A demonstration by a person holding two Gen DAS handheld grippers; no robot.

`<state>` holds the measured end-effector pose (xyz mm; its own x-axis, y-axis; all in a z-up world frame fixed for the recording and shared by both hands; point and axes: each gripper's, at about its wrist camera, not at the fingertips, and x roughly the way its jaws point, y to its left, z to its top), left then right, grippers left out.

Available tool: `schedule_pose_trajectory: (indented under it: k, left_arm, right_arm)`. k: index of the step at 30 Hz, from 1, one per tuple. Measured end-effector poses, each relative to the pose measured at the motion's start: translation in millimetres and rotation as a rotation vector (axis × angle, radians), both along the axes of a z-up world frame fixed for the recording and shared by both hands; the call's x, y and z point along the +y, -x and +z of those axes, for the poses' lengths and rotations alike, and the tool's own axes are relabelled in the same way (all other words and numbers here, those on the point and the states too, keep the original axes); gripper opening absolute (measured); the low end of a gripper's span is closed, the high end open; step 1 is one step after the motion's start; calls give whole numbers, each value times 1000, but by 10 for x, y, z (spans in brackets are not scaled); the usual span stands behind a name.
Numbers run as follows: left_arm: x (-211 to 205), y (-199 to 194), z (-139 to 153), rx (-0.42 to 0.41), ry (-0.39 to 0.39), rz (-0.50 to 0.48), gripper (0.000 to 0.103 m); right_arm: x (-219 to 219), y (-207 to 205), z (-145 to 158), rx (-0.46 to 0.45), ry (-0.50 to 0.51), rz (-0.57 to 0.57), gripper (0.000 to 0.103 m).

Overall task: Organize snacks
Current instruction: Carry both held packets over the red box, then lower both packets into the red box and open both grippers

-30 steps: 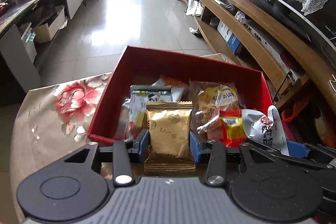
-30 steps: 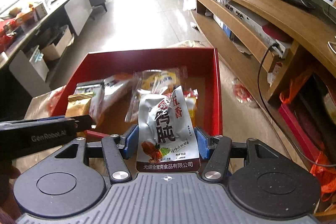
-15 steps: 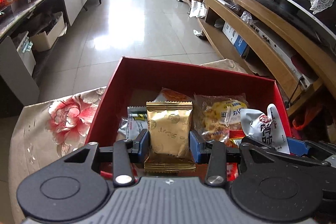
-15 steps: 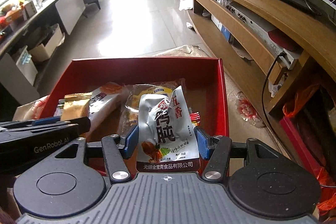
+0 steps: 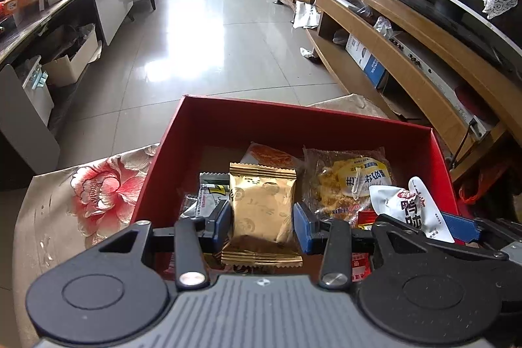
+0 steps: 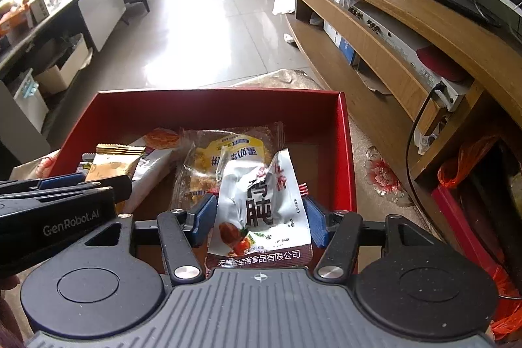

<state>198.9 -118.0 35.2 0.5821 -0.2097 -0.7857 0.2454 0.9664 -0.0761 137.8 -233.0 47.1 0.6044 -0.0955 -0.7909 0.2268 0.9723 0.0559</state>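
A red box [image 5: 293,114] [image 6: 212,93] holds several snack packets, among them a clear yellow one [image 5: 352,181] [image 6: 228,152] and a black-and-silver one [image 5: 208,198]. My left gripper [image 5: 262,219] is shut on a gold packet [image 5: 262,204], held upright over the box's near left part. In the right wrist view it reaches in from the left with the gold packet [image 6: 111,162]. My right gripper [image 6: 259,214] is over the near right part. Its jaws are opening, and a white packet [image 6: 261,201] [image 5: 407,204] slumps loose and crumpled between them.
The box stands on a beige cloth with red flowers [image 5: 81,194]. A long wooden TV cabinet [image 5: 407,38] runs along the right, with an orange bag [image 6: 469,162] at its foot. A low dark sideboard [image 5: 111,2] lines the left; glossy tiled floor lies beyond.
Both grippers have come forward over the red box. The right jaws have widened and the white packet has sagged and tilted between them. The gold packet stays gripped.
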Motion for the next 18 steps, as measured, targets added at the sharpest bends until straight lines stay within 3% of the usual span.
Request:
schedule_pose_trajectory:
  k: [18]
  left_arm:
    - [41, -10, 67, 1, 15, 17, 55]
  right_arm:
    - [-54, 42, 30, -18, -7, -23, 69]
